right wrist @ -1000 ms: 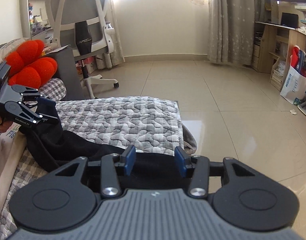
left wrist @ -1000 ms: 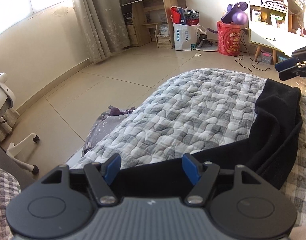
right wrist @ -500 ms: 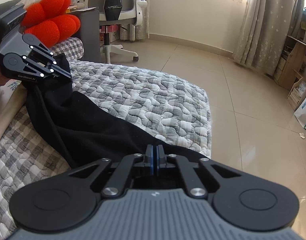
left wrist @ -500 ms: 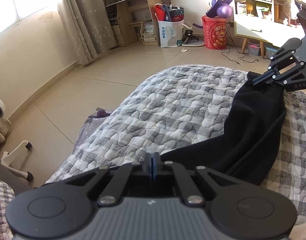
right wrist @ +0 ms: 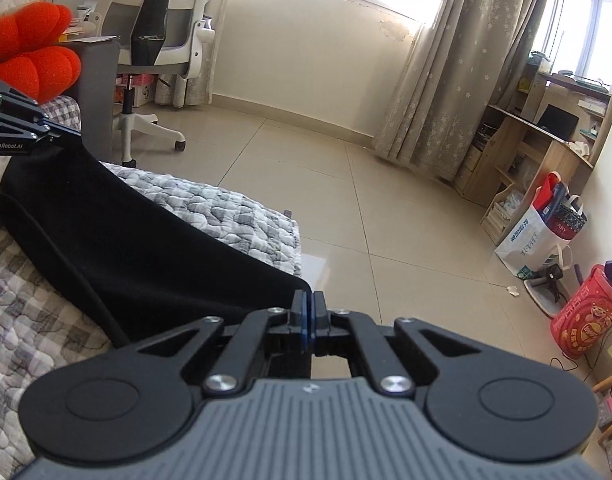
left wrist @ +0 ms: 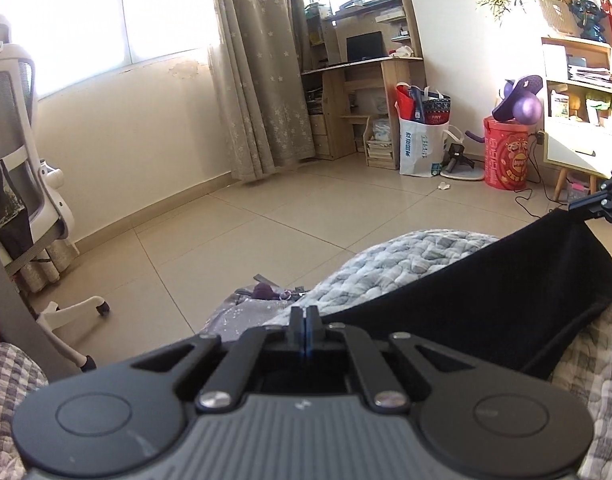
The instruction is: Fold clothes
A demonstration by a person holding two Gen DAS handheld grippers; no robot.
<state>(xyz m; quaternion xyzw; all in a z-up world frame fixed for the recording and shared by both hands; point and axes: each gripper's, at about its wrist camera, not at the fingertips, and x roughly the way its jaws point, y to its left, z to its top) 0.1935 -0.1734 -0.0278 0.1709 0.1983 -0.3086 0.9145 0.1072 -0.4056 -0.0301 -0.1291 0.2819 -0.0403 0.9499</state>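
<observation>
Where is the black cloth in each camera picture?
Left wrist view: the black cloth stretches across the lower right, from the left gripper up to the right gripper at the right edge.
Right wrist view: it fills the left middle, running from the right gripper up to the left gripper.
Shared landmark: the white bag on the floor.
</observation>
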